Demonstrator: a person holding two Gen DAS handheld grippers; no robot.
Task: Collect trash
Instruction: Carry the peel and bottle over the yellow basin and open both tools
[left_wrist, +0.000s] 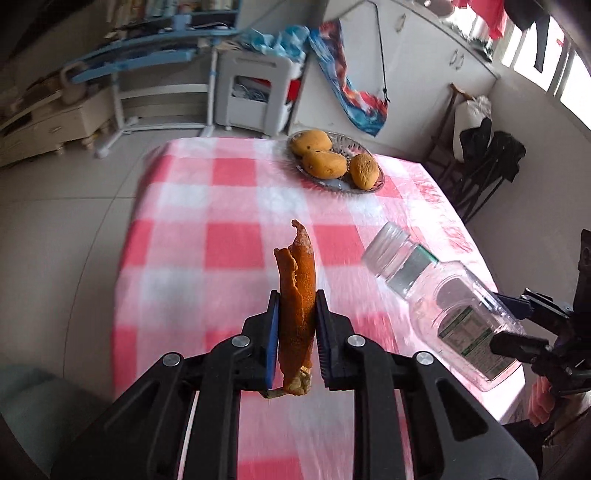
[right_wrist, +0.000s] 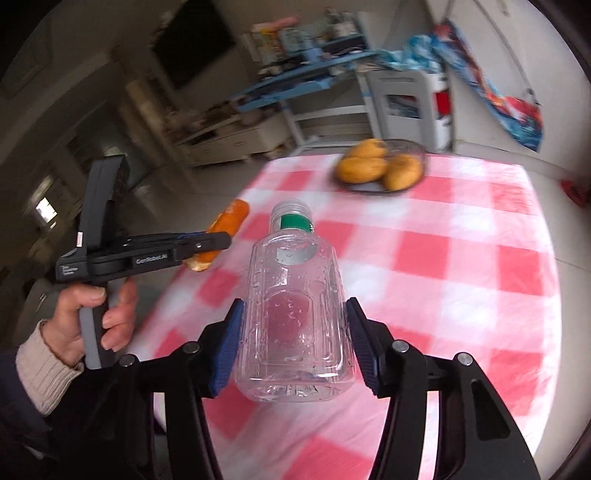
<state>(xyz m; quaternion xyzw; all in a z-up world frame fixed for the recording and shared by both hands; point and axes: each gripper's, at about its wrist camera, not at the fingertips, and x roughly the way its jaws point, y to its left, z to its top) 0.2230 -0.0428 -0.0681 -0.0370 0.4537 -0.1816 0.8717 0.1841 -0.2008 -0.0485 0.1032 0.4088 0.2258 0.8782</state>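
One hand (right_wrist: 94, 317), right view only

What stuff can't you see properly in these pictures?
- Right wrist view: the fruit plate is blurred, so the fruit cannot be named.
- Left wrist view: the bottle label is too smeared to read.
- Both views: no trash bin shows anywhere.
- Both views: the table near edge is hidden by grippers.

Fruit plate (right_wrist: 384, 186) blurred; bottle (left_wrist: 454, 306) smeared.
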